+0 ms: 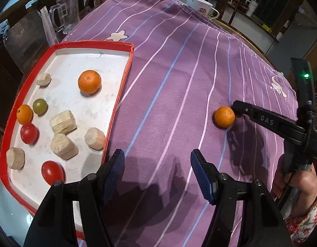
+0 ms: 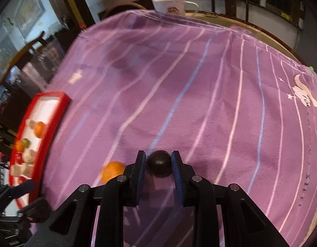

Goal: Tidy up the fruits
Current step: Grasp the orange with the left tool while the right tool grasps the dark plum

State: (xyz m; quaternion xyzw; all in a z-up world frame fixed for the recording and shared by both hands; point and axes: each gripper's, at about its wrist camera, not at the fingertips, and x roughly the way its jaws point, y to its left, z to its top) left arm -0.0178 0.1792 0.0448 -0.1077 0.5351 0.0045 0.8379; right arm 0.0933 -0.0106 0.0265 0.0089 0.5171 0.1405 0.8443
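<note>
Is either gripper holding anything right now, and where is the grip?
The right gripper clamps a small dark round fruit by its two opposite sides, between the pads. The left gripper is open and holds nothing.

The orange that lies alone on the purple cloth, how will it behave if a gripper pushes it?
The orange is round and lies free on the cloth, so it will probably roll. Its skin looks firm and dimpled, so it is probably not slippery. The right gripper already holds a dark fruit.

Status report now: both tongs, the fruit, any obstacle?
Left tongs open, empty. Right tongs shut on dark round fruit. Orange loose on cloth beside them. Path to red tray unobstructed.
</note>
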